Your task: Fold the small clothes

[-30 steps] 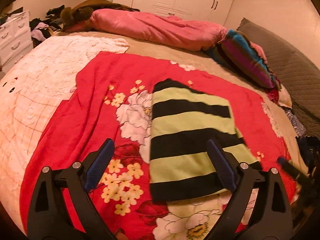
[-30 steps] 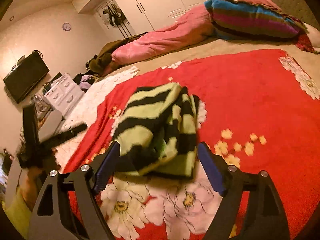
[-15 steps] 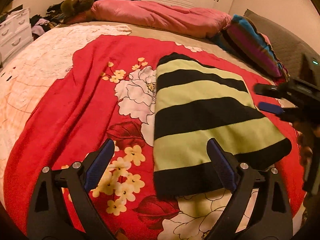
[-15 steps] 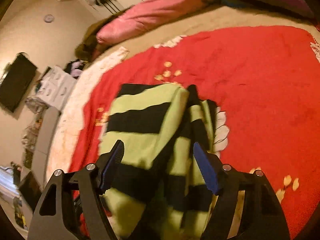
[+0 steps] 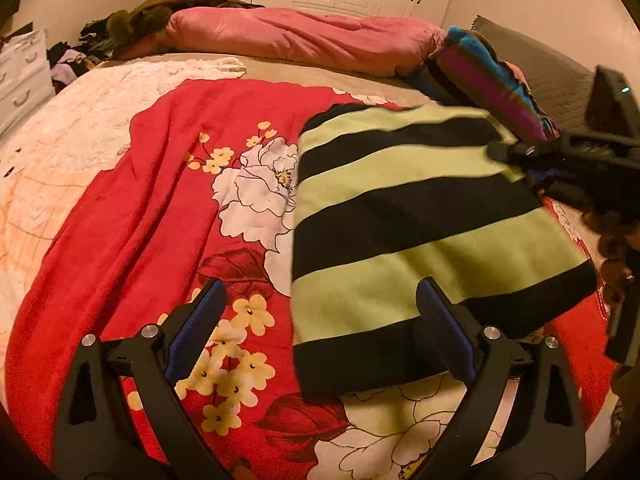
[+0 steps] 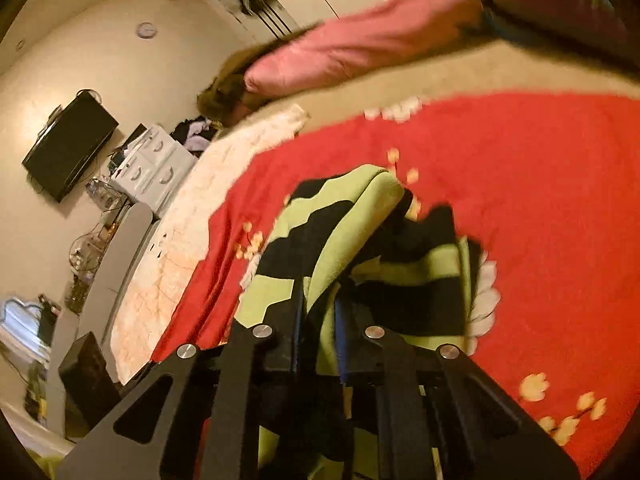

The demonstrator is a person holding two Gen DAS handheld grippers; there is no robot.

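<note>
A green-and-black striped garment [image 5: 420,232] lies folded on the red floral blanket [image 5: 160,200] on the bed. My left gripper [image 5: 320,320] is open and empty, hovering just above the garment's near left corner. My right gripper [image 6: 318,320] is shut on the garment's edge [image 6: 320,264] and lifts it off the blanket [image 6: 540,200]; it also shows in the left wrist view [image 5: 532,160] at the garment's far right corner.
A pink duvet [image 5: 304,40] and a striped pillow [image 5: 480,72] lie at the bed's far side. A white quilt [image 5: 60,140] covers the left. White drawers [image 6: 152,168] and a wall TV [image 6: 68,148] stand beyond the bed.
My right gripper closed on the garment's edge and raised it. My left gripper moved closer to the garment and stayed open.
</note>
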